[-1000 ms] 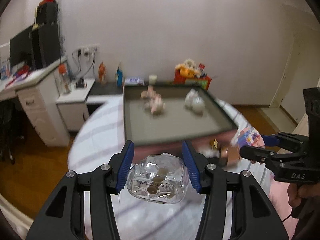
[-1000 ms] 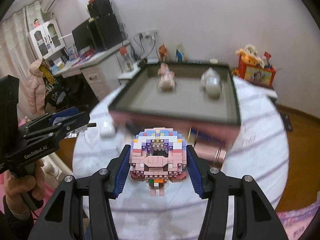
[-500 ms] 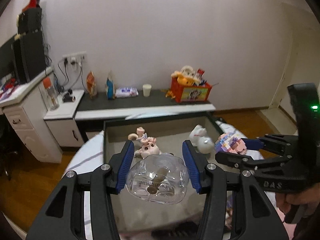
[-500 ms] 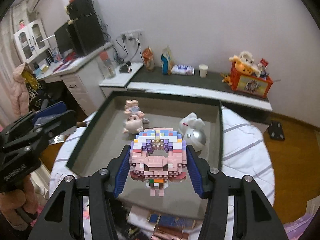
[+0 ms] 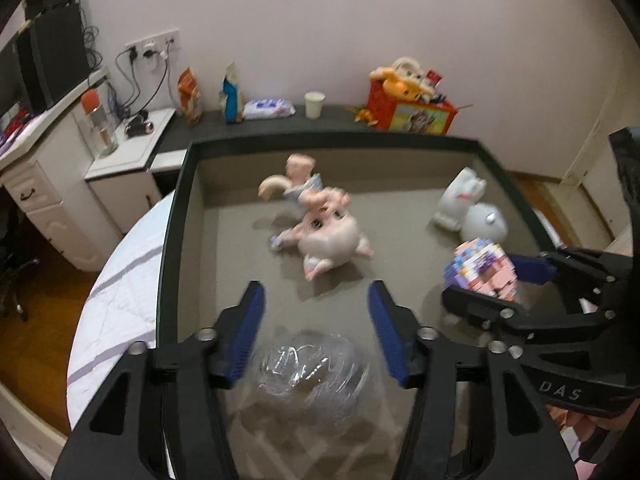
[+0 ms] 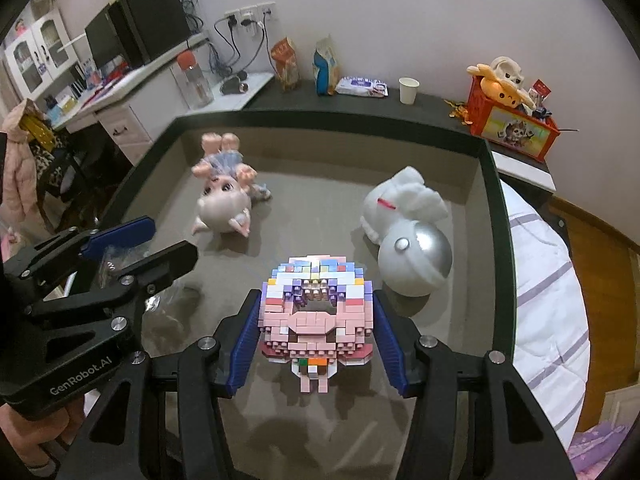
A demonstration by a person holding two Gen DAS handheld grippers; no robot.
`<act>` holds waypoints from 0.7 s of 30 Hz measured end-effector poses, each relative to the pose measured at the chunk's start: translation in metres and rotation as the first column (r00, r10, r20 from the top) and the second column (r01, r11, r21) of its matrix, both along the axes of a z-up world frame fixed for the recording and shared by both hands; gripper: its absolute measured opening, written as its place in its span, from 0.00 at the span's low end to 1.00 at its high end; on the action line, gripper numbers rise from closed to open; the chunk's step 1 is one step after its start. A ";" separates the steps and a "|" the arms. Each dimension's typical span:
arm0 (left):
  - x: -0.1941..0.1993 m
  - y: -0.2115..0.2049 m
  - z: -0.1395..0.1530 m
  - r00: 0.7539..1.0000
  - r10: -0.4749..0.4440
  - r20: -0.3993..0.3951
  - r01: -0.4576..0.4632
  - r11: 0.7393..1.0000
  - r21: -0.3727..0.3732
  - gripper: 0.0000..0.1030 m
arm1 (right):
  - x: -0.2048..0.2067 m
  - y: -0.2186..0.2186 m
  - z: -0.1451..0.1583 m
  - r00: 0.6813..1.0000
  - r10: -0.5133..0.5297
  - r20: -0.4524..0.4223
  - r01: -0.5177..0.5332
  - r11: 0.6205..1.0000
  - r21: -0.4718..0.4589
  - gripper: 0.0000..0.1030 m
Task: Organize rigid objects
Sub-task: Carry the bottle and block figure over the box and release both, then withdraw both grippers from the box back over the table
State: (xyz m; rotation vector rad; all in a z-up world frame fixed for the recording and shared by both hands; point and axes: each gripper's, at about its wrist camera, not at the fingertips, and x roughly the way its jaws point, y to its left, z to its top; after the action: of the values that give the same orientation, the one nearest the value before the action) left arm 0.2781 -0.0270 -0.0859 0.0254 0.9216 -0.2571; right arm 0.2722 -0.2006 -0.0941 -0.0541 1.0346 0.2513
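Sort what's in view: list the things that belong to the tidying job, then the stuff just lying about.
Job:
tray
brick figure, in right gripper
clear toy, below left gripper, whose jaws have just been opening
pig doll
white rabbit

Lying about:
paper cup
wipes pack
red toy box
bottle

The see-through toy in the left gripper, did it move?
Yes. The clear toy has dropped out of the just-opened left gripper, down toward the tray floor.

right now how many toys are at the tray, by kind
pink doll figures: 2
white rabbit with silver ball: 1
pink brick-built figure, in the right gripper: 1
clear plastic toy, blurred, under the open left gripper: 1
total: 5, over the tray
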 end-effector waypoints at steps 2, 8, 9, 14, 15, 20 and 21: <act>-0.001 0.000 -0.002 1.000 0.008 0.002 -0.008 0.999 0.031 0.78 | 0.000 -0.001 -0.004 1.000 -0.014 -0.007 0.014 1.000 -0.019 0.54; -0.016 0.006 0.008 1.000 0.007 0.016 -0.007 1.000 0.012 0.90 | -0.003 -0.006 0.000 1.000 -0.017 -0.010 0.017 1.000 -0.009 0.66; -0.021 0.009 0.011 1.000 0.010 0.021 -0.010 1.000 0.002 0.90 | -0.005 -0.005 0.001 1.000 -0.014 -0.006 0.014 1.000 -0.006 0.68; -0.047 0.024 0.034 0.994 0.066 0.091 -0.066 0.998 -0.009 1.00 | -0.022 -0.015 0.019 0.996 -0.066 0.056 0.065 0.997 0.028 1.00; -0.053 0.026 0.038 0.992 0.074 0.105 -0.074 0.997 -0.004 1.00 | -0.027 -0.017 0.023 0.996 -0.070 0.061 0.067 0.997 0.047 1.00; -0.086 0.038 0.058 0.985 0.097 0.146 -0.094 0.995 -0.029 1.00 | -0.055 -0.021 0.044 0.990 -0.084 0.114 0.074 0.993 0.095 1.00; -0.092 0.040 0.061 0.984 0.102 0.149 -0.100 0.995 -0.026 1.00 | -0.059 -0.021 0.047 0.989 -0.087 0.120 0.075 0.992 0.104 1.00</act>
State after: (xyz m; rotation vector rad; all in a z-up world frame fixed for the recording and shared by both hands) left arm 0.1857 0.0127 -0.0251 -0.0189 0.7685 -0.1668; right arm 0.2128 -0.2220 -0.0471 0.0616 0.8972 0.2225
